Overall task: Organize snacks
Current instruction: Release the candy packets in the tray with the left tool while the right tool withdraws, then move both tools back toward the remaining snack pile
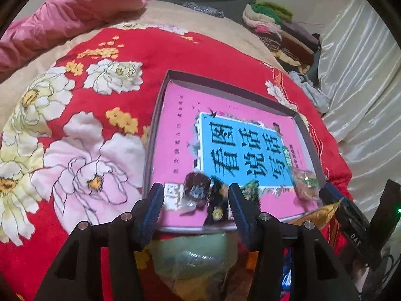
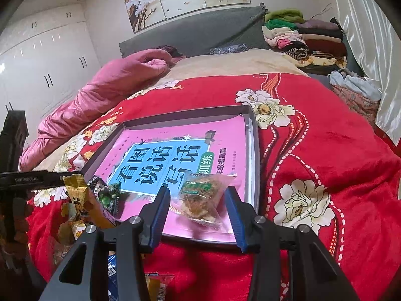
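A grey shallow box (image 1: 160, 105) (image 2: 254, 140) with a pink and blue book inside lies on the red floral blanket. My left gripper (image 1: 195, 200) is open over the box's near edge, with dark-wrapped snacks (image 1: 198, 190) lying on the book between its fingers. My right gripper (image 2: 199, 202) is open around a clear packet of golden snack (image 2: 200, 200) with a green label, which rests on the book; it also shows in the left wrist view (image 1: 304, 185). A yellow snack packet (image 2: 80, 198) and a green one (image 2: 110, 195) sit at the box's left corner.
More snack packets lie on the blanket below the grippers (image 1: 193, 255) (image 2: 158, 286). A pink quilt (image 2: 105, 85) lies at the back left. Folded clothes (image 2: 300, 37) are stacked by the grey headboard. White curtains (image 1: 363, 80) hang at the right.
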A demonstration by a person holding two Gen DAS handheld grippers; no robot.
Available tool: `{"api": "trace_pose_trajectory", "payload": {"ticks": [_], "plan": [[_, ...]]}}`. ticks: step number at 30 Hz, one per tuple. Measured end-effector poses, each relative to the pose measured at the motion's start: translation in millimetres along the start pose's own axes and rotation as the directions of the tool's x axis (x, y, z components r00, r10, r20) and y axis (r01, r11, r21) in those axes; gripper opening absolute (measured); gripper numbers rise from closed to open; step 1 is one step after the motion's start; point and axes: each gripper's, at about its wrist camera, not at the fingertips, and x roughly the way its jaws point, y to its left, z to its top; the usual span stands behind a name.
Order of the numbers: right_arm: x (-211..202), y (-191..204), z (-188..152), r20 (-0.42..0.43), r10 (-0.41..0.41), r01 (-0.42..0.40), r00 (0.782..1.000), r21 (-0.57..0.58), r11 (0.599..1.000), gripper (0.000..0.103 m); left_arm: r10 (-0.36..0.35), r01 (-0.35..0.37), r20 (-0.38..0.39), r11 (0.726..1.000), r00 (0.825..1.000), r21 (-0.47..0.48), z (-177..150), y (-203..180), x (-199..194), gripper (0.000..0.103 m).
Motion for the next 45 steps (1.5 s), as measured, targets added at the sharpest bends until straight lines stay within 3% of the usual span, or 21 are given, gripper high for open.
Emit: {"api": "trace_pose_trajectory", "payload": {"ticks": [4, 11, 14, 19, 29, 45], "plan": [[-3.4, 1.5, 0.4, 0.015, 0.008, -0.008, 1.0, 0.0, 1.0, 0.05, -0.003, 0.003, -0.006, 1.0, 1.0, 0.002, -5.2, 2.5, -1.8, 0.057], [-14.2, 4.1, 3.0, 0.058, 0.037, -0.037, 0.998, -0.001, 0.999, 0.058, -0.027, 0.027, 0.024, 1.0, 0.999, 0.015, -6.1, -4.3, -15.5, 0.073], [-18.7, 5.4, 3.9, 0.073, 0.044, -0.044, 0.996, -0.002, 0.999, 0.059, -0.038, 0.037, 0.039, 0.999, 0.999, 0.025, -5.4, -9.8, -22.8, 0.075], [-27.3, 8.9, 4.8, 0.1, 0.06, -0.059, 0.993, -0.012, 0.998, 0.065, -0.056, 0.053, 0.057, 0.997, 0.997, 0.05, -9.4, -19.1, -35.8, 0.076], [-42.5, 26.0, -0.1, 0.121, 0.09, -0.081, 0.989, -0.072, 0.994, 0.069, -0.078, 0.069, 0.072, 0.991, 0.994, 0.116, -24.5, -33.6, -55.3, 0.077], [-50.5, 46.7, -12.2, 0.091, 0.123, -0.111, 0.988, -0.131, 0.985, 0.069, -0.086, 0.082, 0.017, 0.983, 0.996, 0.164, -53.7, -39.5, -59.0, 0.077]]}}
